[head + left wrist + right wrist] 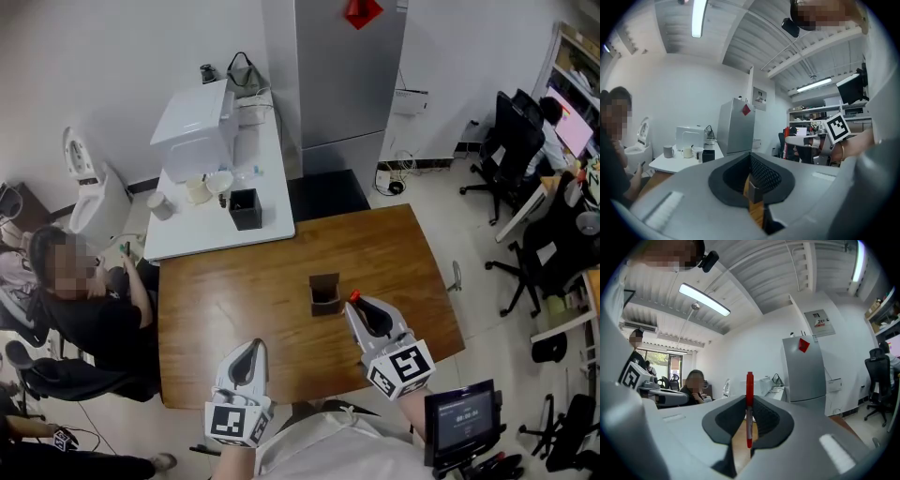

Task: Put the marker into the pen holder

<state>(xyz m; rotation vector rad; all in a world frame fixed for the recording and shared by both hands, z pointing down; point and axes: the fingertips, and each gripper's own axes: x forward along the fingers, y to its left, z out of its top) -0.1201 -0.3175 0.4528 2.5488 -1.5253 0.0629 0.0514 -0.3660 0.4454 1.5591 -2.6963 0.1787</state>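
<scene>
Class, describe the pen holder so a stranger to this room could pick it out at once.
Find the brown wooden table mid-room. Near its centre stands the pen holder, a small dark open-topped box. It stands alone there; the similar black box sits among cups on the white table.

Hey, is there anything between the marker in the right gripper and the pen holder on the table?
Nothing visible. The right gripper holds the marker close beside the pen holder, with only bare table between them.
</scene>
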